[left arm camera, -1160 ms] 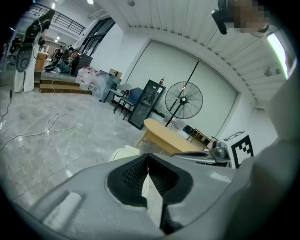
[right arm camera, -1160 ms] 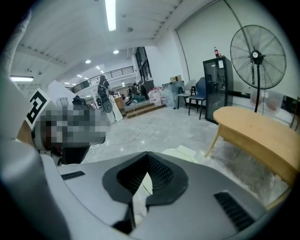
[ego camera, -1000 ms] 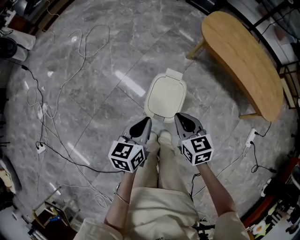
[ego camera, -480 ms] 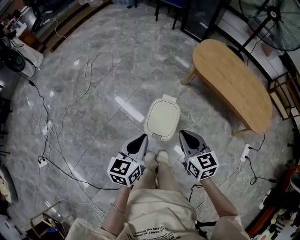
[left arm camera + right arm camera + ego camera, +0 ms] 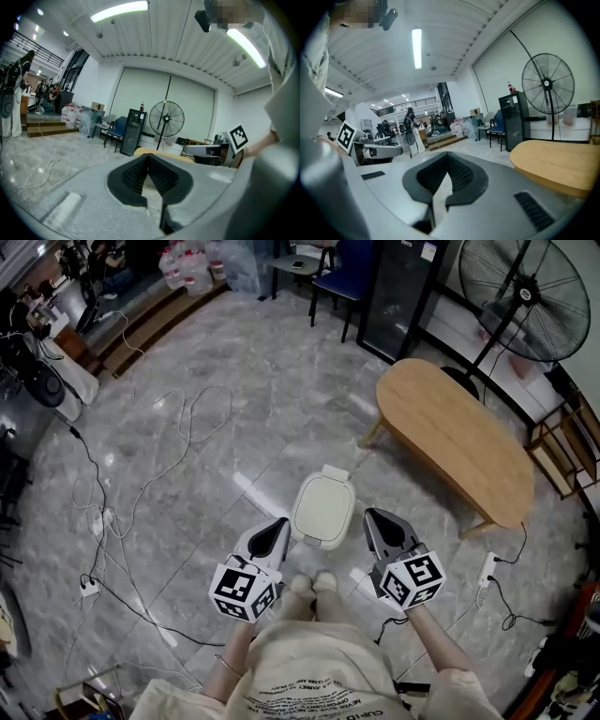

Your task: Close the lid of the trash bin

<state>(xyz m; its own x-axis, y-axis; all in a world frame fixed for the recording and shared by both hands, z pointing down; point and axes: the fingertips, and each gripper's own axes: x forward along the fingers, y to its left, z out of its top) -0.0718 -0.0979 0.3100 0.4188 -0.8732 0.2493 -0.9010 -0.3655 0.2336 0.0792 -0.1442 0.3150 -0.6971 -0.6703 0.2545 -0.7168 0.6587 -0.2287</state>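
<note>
The bin [image 5: 323, 512] stands on the grey floor [image 5: 234, 399] with its lid [image 5: 324, 504] down flat. It sits just ahead of the person's feet [image 5: 312, 584]. The left tool [image 5: 277, 525] and right tool [image 5: 373, 517] are held above the floor on either side of the bin, clear of it. Each has its jaws closed together with nothing between them. A wooden table [image 5: 455, 442] stands to the right, with a fan [image 5: 520, 296] beyond it. Cables [image 5: 183, 418] trail across the floor on the left.
</note>
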